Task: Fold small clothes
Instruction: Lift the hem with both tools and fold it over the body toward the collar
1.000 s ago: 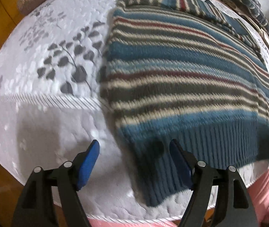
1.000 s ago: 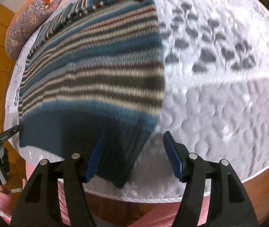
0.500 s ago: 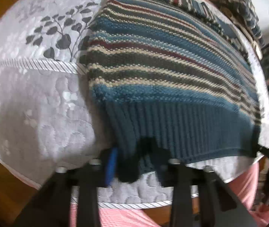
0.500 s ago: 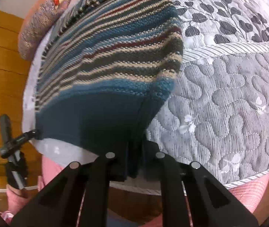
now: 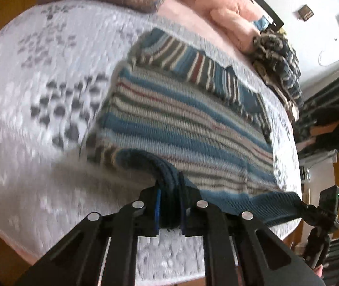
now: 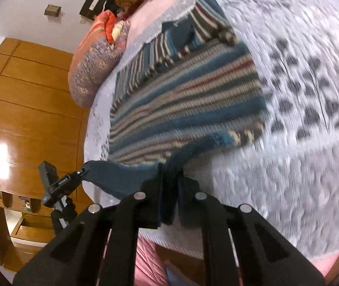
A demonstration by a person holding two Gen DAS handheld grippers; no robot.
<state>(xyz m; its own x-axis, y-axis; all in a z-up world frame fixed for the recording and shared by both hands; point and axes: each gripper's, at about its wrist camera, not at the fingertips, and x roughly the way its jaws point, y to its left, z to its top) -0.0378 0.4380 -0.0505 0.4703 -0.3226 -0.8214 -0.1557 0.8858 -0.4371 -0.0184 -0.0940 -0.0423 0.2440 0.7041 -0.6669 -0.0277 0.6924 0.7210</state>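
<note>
The striped sweater (image 5: 181, 119) lay flat on the bed (image 5: 38, 119), on its white quilt with grey leaves. The fold looked only just begun. The sleeves seemed to be tucked in near the top. The blue bottom edge (image 5: 252, 200) was lifted off the quilt and curled up a little. It was not yet laid over the top part, so most of the folding was left to do.

The left hand-held gripper (image 5: 169, 211) was squeezed tight on one corner of that blue edge. The right hand-held gripper (image 6: 169, 206) was squeezed tight on the other corner. The rest of the sweater stretched away in front of both, toward the pillows (image 6: 93, 66).
</note>
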